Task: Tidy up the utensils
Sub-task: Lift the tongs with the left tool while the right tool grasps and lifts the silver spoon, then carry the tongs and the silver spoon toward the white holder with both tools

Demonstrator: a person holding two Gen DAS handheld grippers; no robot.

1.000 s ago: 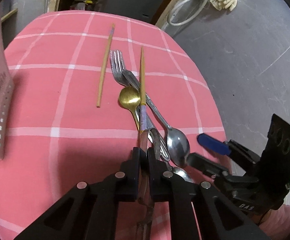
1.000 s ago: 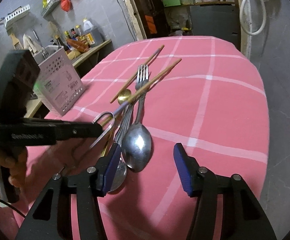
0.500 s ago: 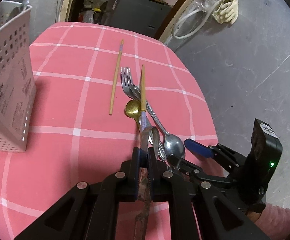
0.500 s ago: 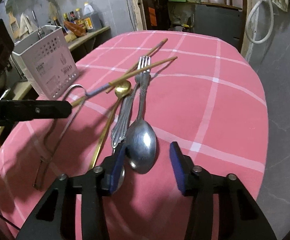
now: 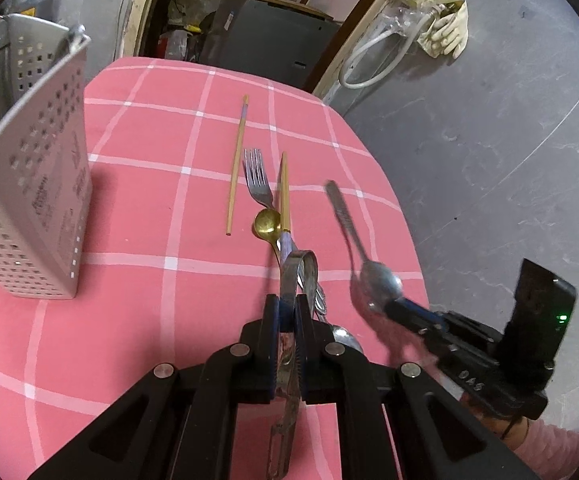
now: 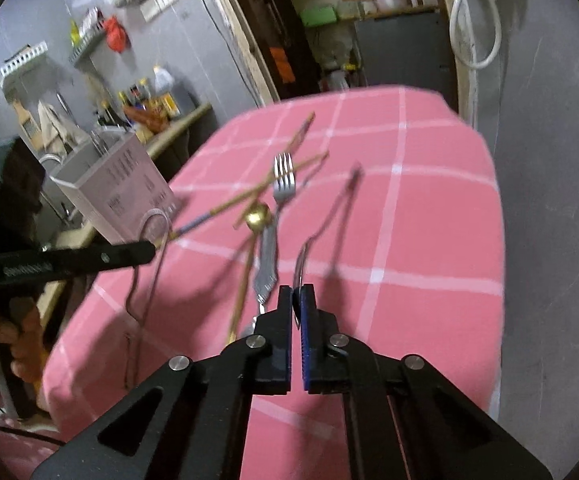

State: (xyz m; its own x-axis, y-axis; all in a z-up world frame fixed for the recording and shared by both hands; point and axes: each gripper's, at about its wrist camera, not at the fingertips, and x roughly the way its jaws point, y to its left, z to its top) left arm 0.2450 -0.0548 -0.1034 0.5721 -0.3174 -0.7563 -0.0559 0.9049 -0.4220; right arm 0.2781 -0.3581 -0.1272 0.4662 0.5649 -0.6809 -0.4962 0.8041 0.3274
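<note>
My left gripper [image 5: 287, 312] is shut on a metal peeler [image 5: 295, 280] and holds it above the pink checked table. My right gripper [image 6: 295, 300] is shut on the bowl of a silver spoon [image 5: 373, 280], lifted off the cloth with its handle pointing away. The spoon shows edge-on in the right wrist view [image 6: 329, 224]. On the table lie a fork [image 5: 259, 184], a gold spoon [image 5: 267, 224], two wooden chopsticks [image 5: 236, 168] and another silver utensil [image 5: 341, 334]. A white perforated utensil holder [image 5: 29, 184] stands at the left.
The pink tablecloth [image 5: 129, 280] drops off at the right edge to a grey floor. A kitchen counter with bottles [image 6: 149, 100] stands beyond the holder. A dark cabinet [image 5: 273, 40] is behind the table's far end.
My right gripper closed on the silver spoon and lifted it off the pile. My left gripper rose and pulled back with the peeler, and the holder came into fuller view.
</note>
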